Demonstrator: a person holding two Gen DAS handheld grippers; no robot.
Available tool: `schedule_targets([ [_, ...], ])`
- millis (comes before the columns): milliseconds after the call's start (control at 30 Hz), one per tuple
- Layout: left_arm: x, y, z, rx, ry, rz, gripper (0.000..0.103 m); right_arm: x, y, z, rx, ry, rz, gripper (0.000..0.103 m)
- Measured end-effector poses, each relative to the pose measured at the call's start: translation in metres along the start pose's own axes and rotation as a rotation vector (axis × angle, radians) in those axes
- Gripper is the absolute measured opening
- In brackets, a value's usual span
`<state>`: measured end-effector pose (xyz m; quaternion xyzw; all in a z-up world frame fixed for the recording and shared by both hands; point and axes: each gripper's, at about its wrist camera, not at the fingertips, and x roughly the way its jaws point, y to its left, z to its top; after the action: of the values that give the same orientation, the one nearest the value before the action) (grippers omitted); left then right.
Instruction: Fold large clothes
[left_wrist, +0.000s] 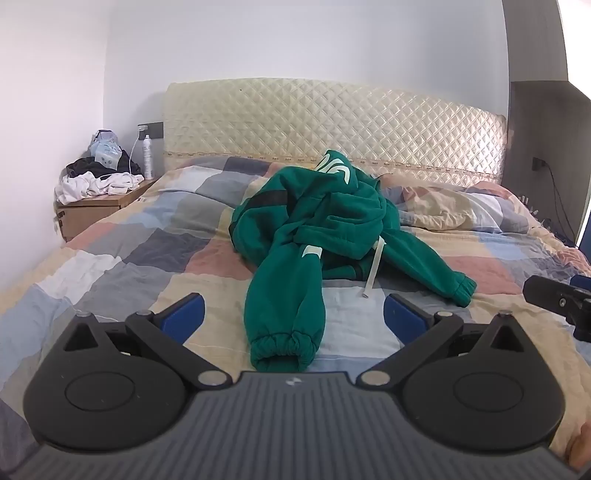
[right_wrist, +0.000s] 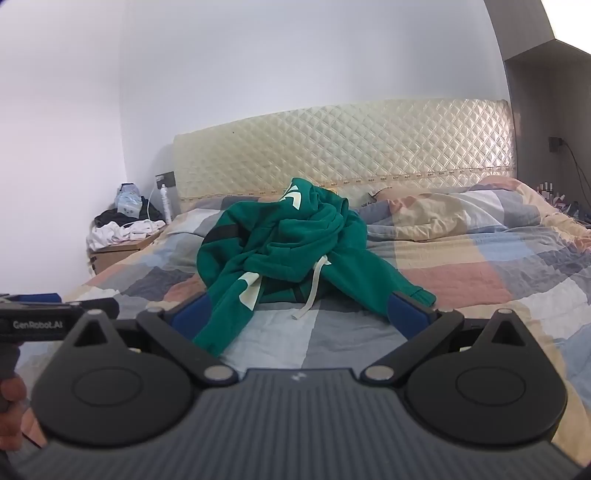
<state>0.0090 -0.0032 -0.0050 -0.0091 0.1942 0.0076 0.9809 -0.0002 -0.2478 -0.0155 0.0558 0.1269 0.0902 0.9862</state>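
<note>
A: What filled the room?

B: A wide bed (left_wrist: 110, 266) under a patchwork quilt in blues, peach and grey, with a cream quilted headboard (left_wrist: 332, 122) behind it. A bedside table (left_wrist: 92, 210) at the far left carried a heap of black and white laundry.

A: And the garment?

B: A green hoodie (left_wrist: 314, 221) lay crumpled in the middle of the quilt, bunched into a mound. One sleeve (left_wrist: 284, 306) ran toward the cameras, its cuff nearest; the other sleeve (left_wrist: 436, 273) trailed off to the right. A white drawstring (left_wrist: 373, 273) hung loose between them.

A: The grippers?

B: The left gripper (left_wrist: 293, 317) had its blue pads spread wide, the near cuff lying on the bed between them, untouched. The right gripper (right_wrist: 306, 314) was equally spread and empty.

A: So which step?

B: I judged it the very start: nothing was grasped and nothing flattened.

A: Next?

B: Probably each gripper would pinch a sleeve or shoulder, lift, and shake the hoodie flat before any fold. Soft fleece might slip, so the bite should be deep.
</note>
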Motion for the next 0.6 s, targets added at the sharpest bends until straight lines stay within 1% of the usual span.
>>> schedule_targets([
  [600, 0.0001, 0.0068, 0.0003, -0.012, 0.008, 0.004, 0.103, 0.0031, 0.0015, 0.0026, -0.005, 0.006, -0.002, 0.103],
])
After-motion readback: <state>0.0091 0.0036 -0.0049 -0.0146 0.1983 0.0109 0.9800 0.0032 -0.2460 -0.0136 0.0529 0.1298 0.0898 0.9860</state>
